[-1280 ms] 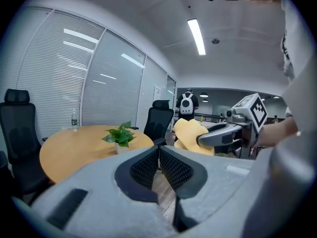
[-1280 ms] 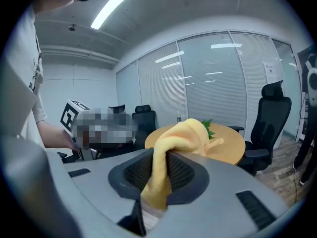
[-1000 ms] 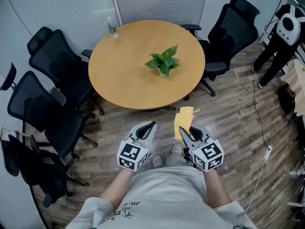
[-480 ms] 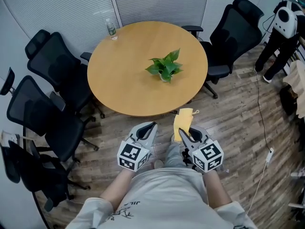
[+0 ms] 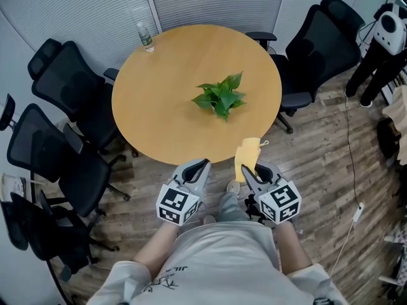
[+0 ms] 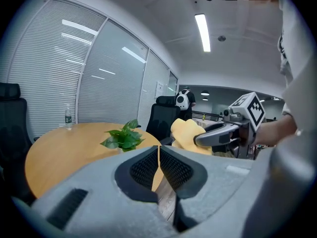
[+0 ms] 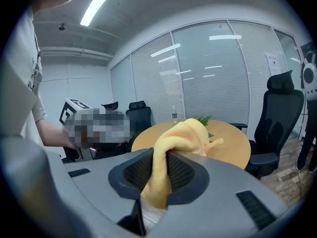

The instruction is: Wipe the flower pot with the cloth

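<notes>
Both grippers have neared the round table (image 5: 159,116), where leaves (image 5: 219,97) hide the flower pot. The right gripper (image 5: 248,170) pinches the yellow cloth (image 5: 247,154); the left gripper (image 5: 201,164) is pressed together.

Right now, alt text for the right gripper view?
The right tongs are clamped shut on a yellow cloth that bunches up above them. Beyond stands a round wooden table with a green plant partly hidden by the cloth, black office chairs around it.

The table (image 5: 165,119) top is smooth, pale wood. The cloth (image 5: 245,154) is soft yellow fabric. The left gripper (image 5: 202,165) and right gripper (image 5: 245,170) are matt grey plastic with ribbed black pads (image 6: 146,168).
</notes>
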A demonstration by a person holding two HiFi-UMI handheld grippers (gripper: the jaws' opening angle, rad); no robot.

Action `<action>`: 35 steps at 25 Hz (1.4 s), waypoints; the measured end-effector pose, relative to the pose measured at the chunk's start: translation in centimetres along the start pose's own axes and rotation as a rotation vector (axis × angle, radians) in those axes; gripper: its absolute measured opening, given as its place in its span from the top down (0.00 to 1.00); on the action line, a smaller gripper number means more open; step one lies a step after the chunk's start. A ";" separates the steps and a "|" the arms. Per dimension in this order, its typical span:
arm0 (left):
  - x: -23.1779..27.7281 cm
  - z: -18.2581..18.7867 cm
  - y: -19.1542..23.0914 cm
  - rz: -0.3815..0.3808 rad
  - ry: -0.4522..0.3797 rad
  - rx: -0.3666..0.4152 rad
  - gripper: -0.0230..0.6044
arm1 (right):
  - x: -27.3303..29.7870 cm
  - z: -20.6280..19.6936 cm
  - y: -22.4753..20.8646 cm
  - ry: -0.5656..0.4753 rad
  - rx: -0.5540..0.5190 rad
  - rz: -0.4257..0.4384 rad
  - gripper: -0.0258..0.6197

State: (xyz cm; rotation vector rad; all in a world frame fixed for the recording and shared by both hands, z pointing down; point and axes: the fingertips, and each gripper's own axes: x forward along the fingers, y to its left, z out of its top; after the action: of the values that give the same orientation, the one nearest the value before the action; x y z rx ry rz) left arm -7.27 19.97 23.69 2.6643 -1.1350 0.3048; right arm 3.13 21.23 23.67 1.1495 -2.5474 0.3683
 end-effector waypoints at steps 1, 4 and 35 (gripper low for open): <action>0.7 0.3 0.4 0.002 0.000 -0.002 0.93 | 0.4 0.4 -0.8 0.000 -0.004 0.002 0.86; 2.7 1.4 1.6 0.009 -0.006 -0.003 0.93 | 1.6 1.6 -3.0 0.003 -0.015 0.006 0.86; 13.6 4.4 9.6 0.162 -0.022 -0.071 0.93 | 9.2 4.1 -18.3 0.065 -0.038 0.069 0.86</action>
State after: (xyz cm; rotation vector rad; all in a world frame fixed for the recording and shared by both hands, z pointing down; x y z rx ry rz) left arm -4.62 2.96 24.51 2.5259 -1.3454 0.2592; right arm 10.50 1.72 25.35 1.0209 -2.5313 0.3658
